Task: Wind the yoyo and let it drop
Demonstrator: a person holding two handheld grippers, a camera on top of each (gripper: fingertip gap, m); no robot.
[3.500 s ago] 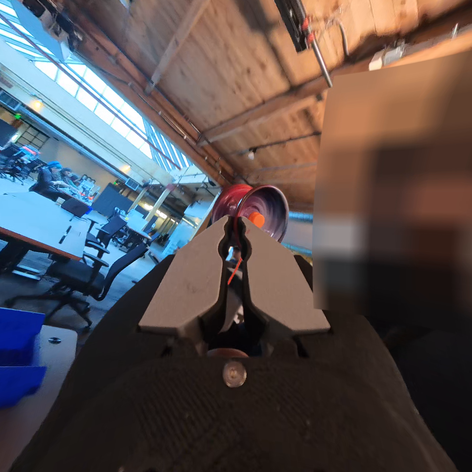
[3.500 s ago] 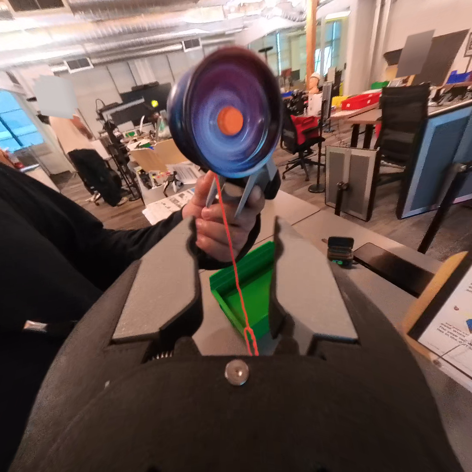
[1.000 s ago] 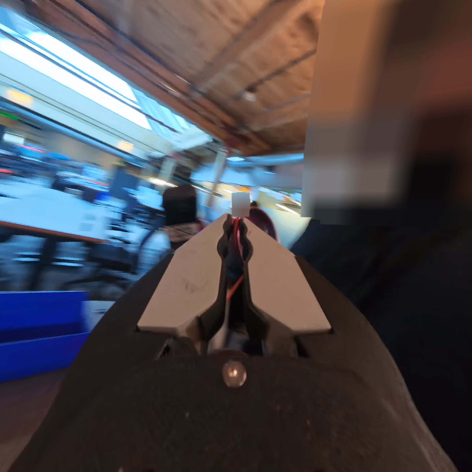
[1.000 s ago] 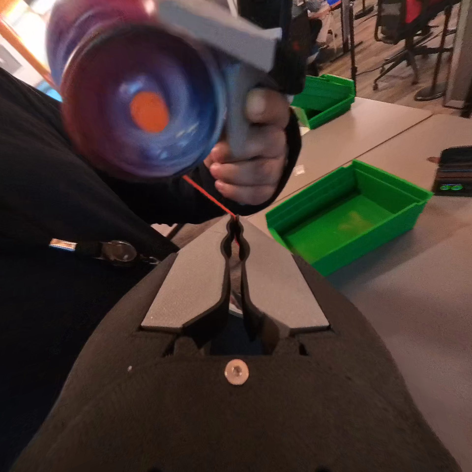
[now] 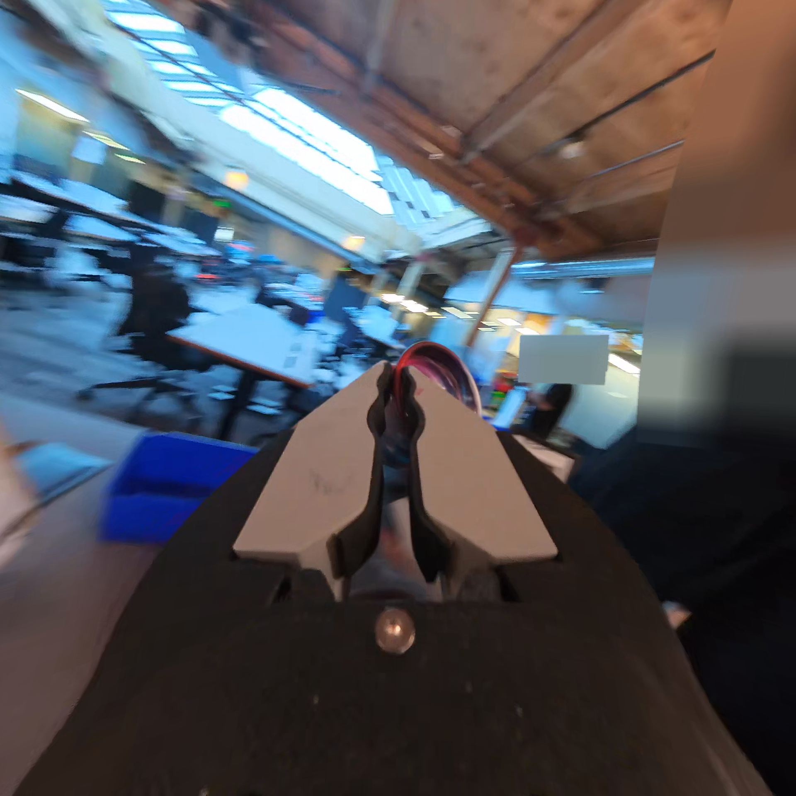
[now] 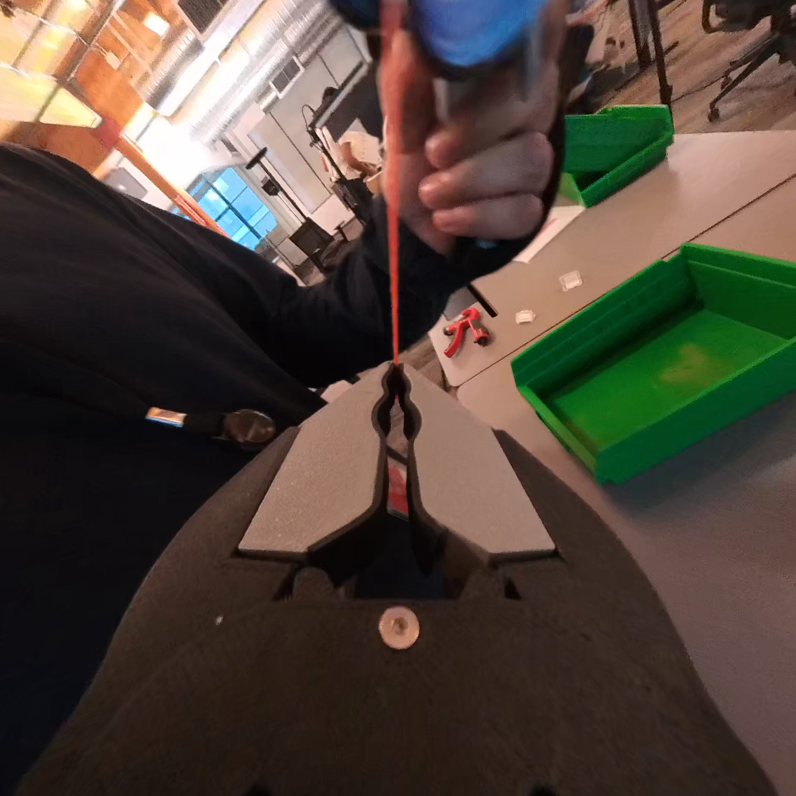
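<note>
Both views are wide-angle, with straight lines bowing toward the edges. In the left wrist view, bright daylight enters through the skylights set in the wooden ceiling; below the skylights the room is smeared by strong motion blur, and the blue bin shows soft edges. The left gripper stays fairly sharp. In the right wrist view, lighting is even and moderate. The green bin is mildly blurred; above it the hand and yoyo are heavily blurred, while the right gripper is crisp.

One yoyo, two green bins, one blue bin.
</note>
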